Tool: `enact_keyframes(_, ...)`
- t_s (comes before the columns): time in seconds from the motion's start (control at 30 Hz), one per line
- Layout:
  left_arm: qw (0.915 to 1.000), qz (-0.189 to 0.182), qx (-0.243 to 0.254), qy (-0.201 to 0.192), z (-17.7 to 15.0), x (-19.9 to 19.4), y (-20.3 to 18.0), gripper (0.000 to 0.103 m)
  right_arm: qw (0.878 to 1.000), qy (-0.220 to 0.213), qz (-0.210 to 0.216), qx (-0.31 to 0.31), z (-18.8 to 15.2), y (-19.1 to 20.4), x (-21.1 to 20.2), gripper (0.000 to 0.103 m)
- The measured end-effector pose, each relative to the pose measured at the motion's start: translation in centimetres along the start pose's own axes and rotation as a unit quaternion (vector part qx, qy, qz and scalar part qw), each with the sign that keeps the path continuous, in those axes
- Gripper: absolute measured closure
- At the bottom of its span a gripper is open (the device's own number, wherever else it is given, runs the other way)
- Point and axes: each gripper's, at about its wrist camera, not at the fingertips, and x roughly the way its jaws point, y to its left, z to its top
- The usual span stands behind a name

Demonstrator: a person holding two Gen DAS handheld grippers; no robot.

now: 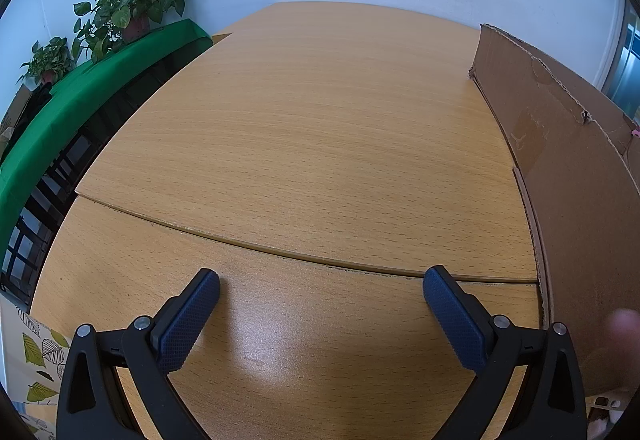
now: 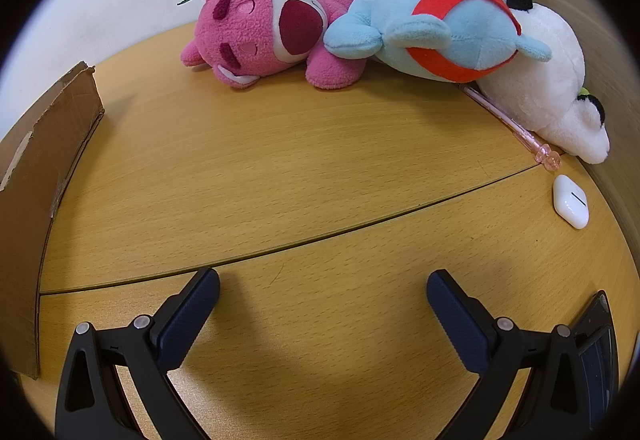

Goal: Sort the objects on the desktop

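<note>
1. Your right gripper (image 2: 322, 290) hangs spread and empty over the bare wooden desk (image 2: 280, 168); your left gripper (image 1: 320, 288) is spread and empty too.
2. Judging by reach, take the white earbud case (image 2: 571, 201) at the right first, closing across its narrow sides.
3. The pink clear pen (image 2: 516, 126) is partly hidden under the white plush (image 2: 540, 88), and the brown cardboard box (image 2: 44, 176) hides its inside.
</note>
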Motion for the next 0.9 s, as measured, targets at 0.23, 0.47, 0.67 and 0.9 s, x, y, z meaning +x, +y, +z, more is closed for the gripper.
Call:
enact_keyframes(0.23, 1.0000, 0.000, 0.000, 0.000, 0.0, 0.0, 0.0, 0.000, 1.000, 0.000, 0.000, 0.000, 0.1, 0.0, 0.0, 0.000)
enact_keyframes(0.47, 1.0000, 0.000, 0.000, 0.000, 0.0, 0.0, 0.0, 0.000, 1.000, 0.000, -0.005, 0.005, 0.2, 0.1, 0.1, 0.000)
enact_keyframes(0.67, 1.0000, 0.000, 0.000, 0.000, 0.0, 0.0, 0.0, 0.000, 1.000, 0.005, 0.003, -0.005, -0.6, 0.0, -1.3, 0.000)
enact_keyframes(0.9, 1.0000, -0.003, 0.001, -0.001, 0.0, 0.0, 0.2, 0.000, 0.997, 0.039, 0.012, -0.060, -6.1, 1.7, -5.9, 0.000)
